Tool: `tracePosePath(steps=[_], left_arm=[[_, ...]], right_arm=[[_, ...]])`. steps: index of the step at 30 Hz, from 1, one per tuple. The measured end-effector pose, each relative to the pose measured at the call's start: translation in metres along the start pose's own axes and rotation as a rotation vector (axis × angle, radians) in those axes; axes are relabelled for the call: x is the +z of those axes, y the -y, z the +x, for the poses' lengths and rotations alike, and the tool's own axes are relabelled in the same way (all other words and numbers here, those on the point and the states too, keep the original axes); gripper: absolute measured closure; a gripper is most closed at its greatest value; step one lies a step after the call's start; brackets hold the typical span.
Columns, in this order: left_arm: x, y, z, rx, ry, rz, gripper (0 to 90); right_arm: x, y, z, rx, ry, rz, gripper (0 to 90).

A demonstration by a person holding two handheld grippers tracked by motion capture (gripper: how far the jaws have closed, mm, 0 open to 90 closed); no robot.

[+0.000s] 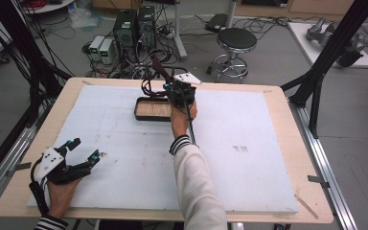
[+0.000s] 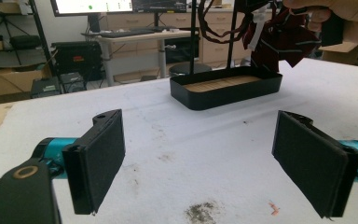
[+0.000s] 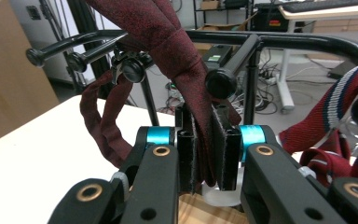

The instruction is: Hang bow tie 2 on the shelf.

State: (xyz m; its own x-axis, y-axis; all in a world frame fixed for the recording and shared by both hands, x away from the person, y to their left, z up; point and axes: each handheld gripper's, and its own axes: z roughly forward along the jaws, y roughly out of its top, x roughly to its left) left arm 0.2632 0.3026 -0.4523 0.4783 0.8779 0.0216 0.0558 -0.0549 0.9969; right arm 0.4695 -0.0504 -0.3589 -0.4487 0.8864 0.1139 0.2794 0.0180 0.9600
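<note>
- The right gripper [image 1: 178, 91] is raised over the far middle of the table, above a black tray [image 1: 143, 115]. In the right gripper view its jaws are clenched on a dark red necktie [image 3: 186, 70], with the fabric pinched flat between the two pads.
- From the grip, the dark red necktie runs upward and drapes over the black metal rack [image 3: 284, 39]. A further length of it hangs in a loop on the left of that view.
- The rack has several horizontal bars ending in round black knobs. Its uprights rise from the tray, as seen in the left gripper view.
- A second necktie, red with navy and white stripes [image 3: 335, 116], hangs at the right of the right gripper view, just beside the gripper and apart from its jaws.
- The black tray has a light wooden floor and stands on the white mat [image 1: 249, 163] that covers the wooden table [image 1: 287, 115].
- The left gripper [image 1: 84, 151] is held low at the near left corner of the mat. Its jaws are released and stand wide apart, with bare mat between the pads.
- From the left gripper view the tray and the hanging neckties lie well ahead, far from that gripper.
- The mat carries dark smudges near the left gripper.
- Beyond the table stand a round black stool [image 1: 236, 40] and computer cases [image 1: 134, 26] on the floor.
</note>
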Motion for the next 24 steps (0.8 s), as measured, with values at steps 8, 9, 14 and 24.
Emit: tracePosePath(steps=[8,9,14,24], left_arm=[[0.0001,0.0,-0.0001,-0.001,-0.001,-0.002,17.4],[0.0001,0.0,-0.0002,-0.001,-0.001,-0.002,17.4],[0.0,0.0,-0.0001,0.0,0.0,-0.001,17.4],[0.0,0.0,-0.0003,0.004,0.0,0.0,17.4]], right_arm=[[0.0026,0.0009,-0.0026,-0.006,0.022,0.006,80.6],[0.0028,0.001,-0.003,-0.005,0.024,0.005,80.0],[0.0033,0.001,-0.0056,-0.008,0.016,0.007,77.7],[0.0017,-0.0009,-0.0028,-0.049,-0.003,0.019,63.3]])
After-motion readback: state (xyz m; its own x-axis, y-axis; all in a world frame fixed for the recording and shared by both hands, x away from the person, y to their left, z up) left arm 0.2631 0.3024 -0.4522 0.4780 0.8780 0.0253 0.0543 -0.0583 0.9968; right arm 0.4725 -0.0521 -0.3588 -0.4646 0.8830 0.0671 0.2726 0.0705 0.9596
